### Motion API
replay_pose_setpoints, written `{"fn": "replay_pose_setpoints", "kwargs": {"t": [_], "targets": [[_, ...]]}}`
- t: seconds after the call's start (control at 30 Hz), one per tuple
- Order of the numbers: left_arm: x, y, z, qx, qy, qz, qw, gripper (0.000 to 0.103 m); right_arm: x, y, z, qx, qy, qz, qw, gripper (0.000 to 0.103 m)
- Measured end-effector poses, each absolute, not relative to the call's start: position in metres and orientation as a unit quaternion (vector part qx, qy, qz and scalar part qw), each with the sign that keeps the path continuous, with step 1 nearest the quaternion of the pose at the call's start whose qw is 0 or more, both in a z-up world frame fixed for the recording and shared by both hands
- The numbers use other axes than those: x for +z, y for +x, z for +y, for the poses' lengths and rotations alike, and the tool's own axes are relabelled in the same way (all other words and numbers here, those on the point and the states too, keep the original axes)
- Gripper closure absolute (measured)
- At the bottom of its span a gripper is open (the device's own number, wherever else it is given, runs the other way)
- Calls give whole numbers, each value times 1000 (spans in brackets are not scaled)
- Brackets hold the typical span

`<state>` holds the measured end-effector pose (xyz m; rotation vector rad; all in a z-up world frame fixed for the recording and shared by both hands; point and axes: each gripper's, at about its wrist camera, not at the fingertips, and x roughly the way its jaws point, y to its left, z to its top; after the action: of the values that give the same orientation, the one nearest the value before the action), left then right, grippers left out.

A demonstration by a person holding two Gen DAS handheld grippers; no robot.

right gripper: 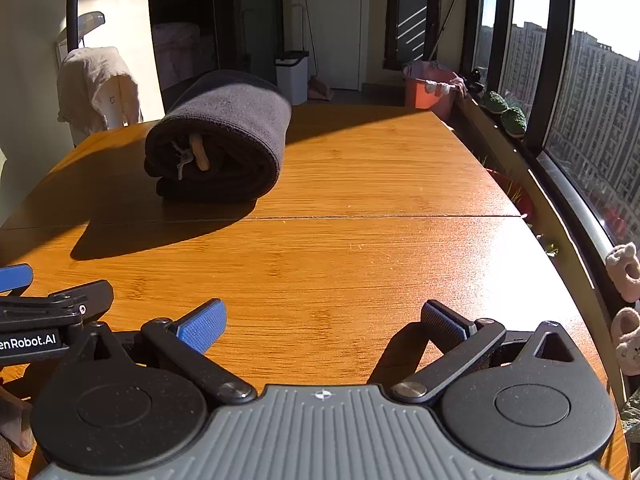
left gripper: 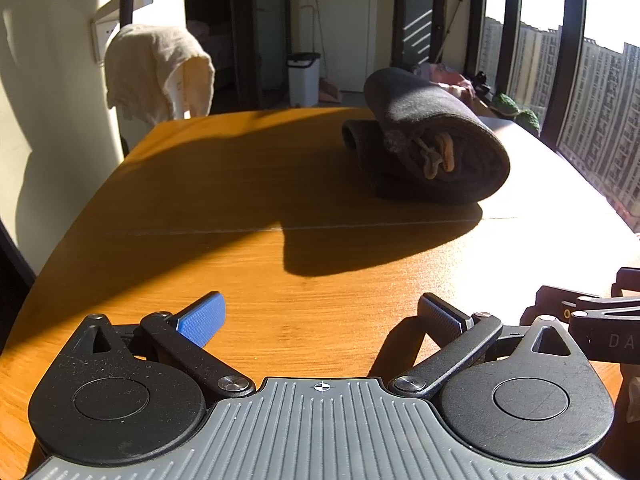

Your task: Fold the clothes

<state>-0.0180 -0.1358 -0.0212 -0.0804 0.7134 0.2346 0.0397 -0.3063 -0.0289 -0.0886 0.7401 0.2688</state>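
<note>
The dark garment point(left gripper: 428, 140) is seen folded, perhaps rolled, on the table point(left gripper: 248, 248); left gripper point(left gripper: 320, 318) and right gripper point(right gripper: 322, 322) are held wide apart and empty

The dark folded garment point(left gripper: 432, 140) is hiding the table point(left gripper: 240, 208) beneath and its own inner layers, while the right gripper point(left gripper: 592, 320) is running off the left wrist view's right edge and the left gripper point(right gripper: 40, 312) off the right wrist view's left edge.
</note>
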Motion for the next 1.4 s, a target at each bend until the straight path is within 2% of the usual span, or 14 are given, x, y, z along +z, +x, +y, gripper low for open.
{"fn": "replay_pose_setpoints", "kwargs": {"t": [1.4], "targets": [[-20,-28,-118,101,-51,337,935,0,-27,47,-310,139,-48,369,918,0]]}}
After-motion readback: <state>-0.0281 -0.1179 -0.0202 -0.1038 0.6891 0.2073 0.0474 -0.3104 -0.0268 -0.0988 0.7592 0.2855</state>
